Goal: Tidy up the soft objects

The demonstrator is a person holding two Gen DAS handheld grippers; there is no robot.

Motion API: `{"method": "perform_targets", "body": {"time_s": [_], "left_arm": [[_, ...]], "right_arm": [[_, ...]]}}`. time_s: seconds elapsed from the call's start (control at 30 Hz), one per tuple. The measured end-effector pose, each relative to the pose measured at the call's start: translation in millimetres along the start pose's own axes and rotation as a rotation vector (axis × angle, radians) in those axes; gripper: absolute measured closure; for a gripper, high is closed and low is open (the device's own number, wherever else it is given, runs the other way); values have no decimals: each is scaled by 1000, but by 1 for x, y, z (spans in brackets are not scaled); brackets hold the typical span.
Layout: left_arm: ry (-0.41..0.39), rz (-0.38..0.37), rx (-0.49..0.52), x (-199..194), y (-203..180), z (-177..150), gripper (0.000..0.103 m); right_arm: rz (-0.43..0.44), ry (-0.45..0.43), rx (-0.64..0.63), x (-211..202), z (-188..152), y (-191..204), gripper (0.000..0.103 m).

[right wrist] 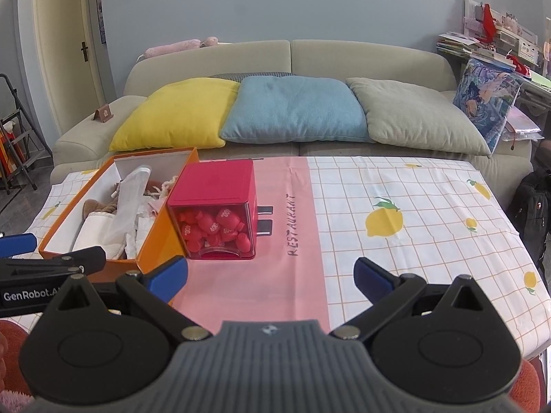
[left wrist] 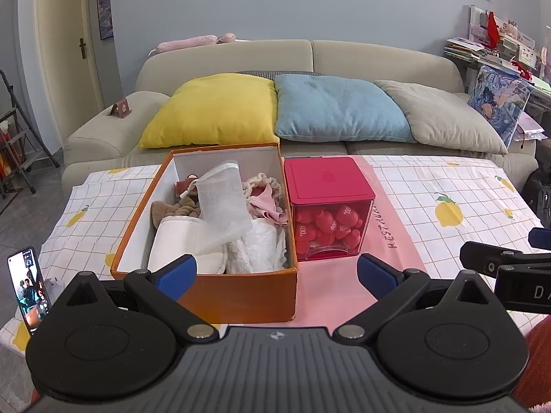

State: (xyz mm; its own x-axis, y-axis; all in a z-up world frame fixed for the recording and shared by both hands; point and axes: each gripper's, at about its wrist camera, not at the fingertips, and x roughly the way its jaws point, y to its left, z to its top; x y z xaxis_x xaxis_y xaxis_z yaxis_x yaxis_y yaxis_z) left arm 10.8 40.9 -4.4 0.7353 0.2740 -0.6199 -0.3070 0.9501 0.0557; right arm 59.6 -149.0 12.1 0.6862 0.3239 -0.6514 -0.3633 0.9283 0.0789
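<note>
An orange cardboard box [left wrist: 206, 289] stands on the table, full of soft things: a white mesh bag [left wrist: 224, 203], white towels [left wrist: 179, 241], a brown plush piece [left wrist: 172, 210] and pink cloth [left wrist: 267, 206]. It also shows in the right wrist view [right wrist: 158, 244]. My left gripper [left wrist: 277, 275] is open and empty, at the box's near wall. My right gripper [right wrist: 270, 277] is open and empty, over the pink strip of the tablecloth, to the right of the box.
A red-lidded clear container [left wrist: 327, 206] of red capsules stands right of the box, also in the right wrist view [right wrist: 215, 206]. A phone [left wrist: 29, 289] stands at the table's left. A sofa with yellow [left wrist: 213, 110], blue [left wrist: 337, 110] and beige [left wrist: 444, 117] cushions lies behind the lemon-print tablecloth [right wrist: 413, 213].
</note>
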Motion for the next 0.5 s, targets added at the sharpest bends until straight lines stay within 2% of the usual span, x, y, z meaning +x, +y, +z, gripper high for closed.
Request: {"method": "perform_targets", "body": {"time_s": [0.5], "left_arm": [[-7,1,11,0,-3,0,0]], "right_arm": [[-4,-4,0,1,1,-2,3]]}}
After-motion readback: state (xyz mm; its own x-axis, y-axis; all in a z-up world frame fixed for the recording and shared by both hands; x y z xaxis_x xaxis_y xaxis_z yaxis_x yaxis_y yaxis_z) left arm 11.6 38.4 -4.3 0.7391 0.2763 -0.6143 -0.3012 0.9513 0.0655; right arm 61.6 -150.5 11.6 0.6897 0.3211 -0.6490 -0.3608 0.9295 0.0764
